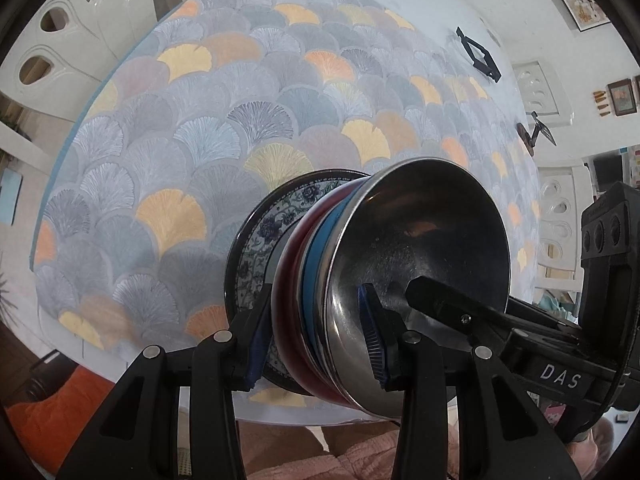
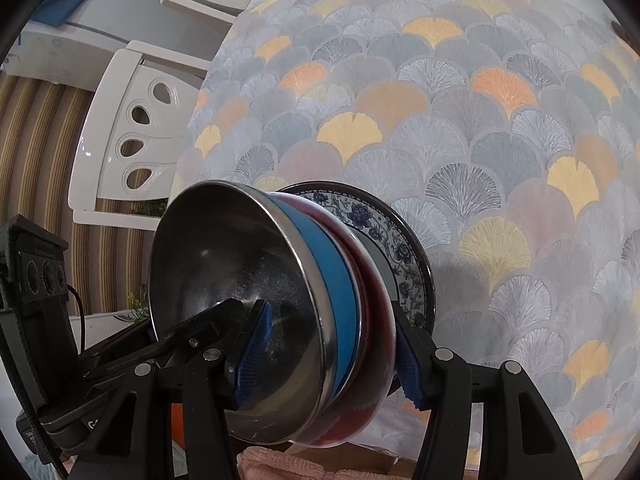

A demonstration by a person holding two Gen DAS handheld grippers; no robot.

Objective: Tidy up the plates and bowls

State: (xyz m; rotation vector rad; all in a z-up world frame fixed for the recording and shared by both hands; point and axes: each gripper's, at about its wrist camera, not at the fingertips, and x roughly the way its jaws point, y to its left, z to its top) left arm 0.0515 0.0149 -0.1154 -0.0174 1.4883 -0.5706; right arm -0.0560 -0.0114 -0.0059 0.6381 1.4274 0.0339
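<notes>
Stack of steel bowl (image 1: 424,240), blue bowl (image 1: 316,264), red bowl (image 1: 290,280) and floral-rimmed plate (image 1: 256,248) clamped between left fingers (image 1: 256,340). Likewise pinched between right fingers (image 2: 254,356), opposite side. Held above fan-patterned counter (image 1: 180,140).

"DAS" stands on the right claw (image 1: 432,296).

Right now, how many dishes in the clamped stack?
4 visible: steel bowl on top, blue bowl under it, red bowl next, floral plate at the bottom. Thinner pieces nested between could be hidden.
</notes>
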